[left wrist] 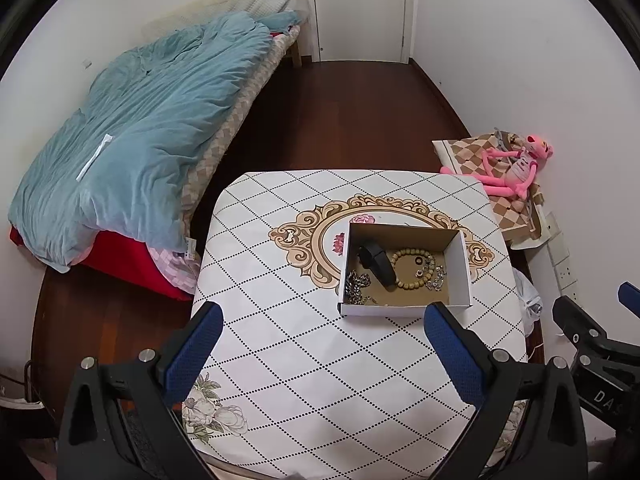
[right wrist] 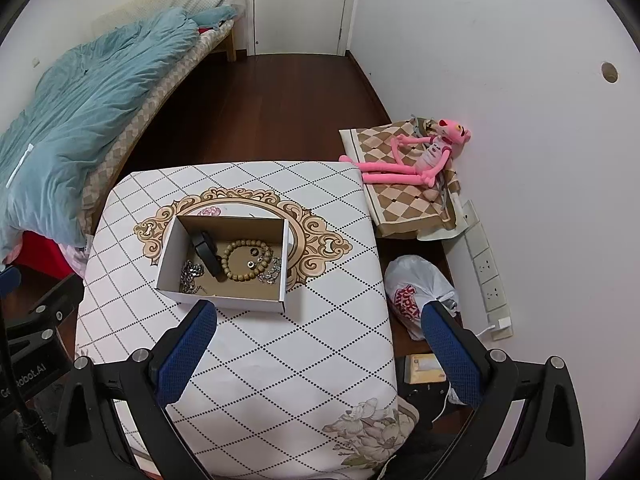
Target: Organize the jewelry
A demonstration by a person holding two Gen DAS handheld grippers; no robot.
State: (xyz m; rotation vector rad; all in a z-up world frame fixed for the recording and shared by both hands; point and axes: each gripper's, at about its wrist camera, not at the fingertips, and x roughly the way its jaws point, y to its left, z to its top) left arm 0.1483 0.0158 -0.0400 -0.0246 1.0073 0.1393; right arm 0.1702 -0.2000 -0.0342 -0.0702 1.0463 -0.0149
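A white cardboard box [left wrist: 464, 268] with a brown inside stands on the patterned table [left wrist: 304, 360]. In it lie a wooden bead bracelet [left wrist: 412, 270], a black band [left wrist: 376, 264], a silver chain [left wrist: 358, 286], small silver pieces [left wrist: 436, 278] and a dark ring [left wrist: 419, 261]. The box also shows in the right wrist view [right wrist: 280, 256], with the bracelet [right wrist: 246, 260], band [right wrist: 208, 258] and chain [right wrist: 192, 276]. My left gripper [left wrist: 324, 334] is open and empty, short of the box. My right gripper [right wrist: 320, 330] is open and empty, near the box's front right corner.
A bed with a blue quilt [left wrist: 152, 120] stands to the left. A pink plush toy [right wrist: 420, 156] lies on a checked cushion [right wrist: 404, 196] by the right wall. A white plastic bag [right wrist: 416, 292] and wall sockets [right wrist: 488, 272] are right of the table. A door [left wrist: 360, 8] is at the back.
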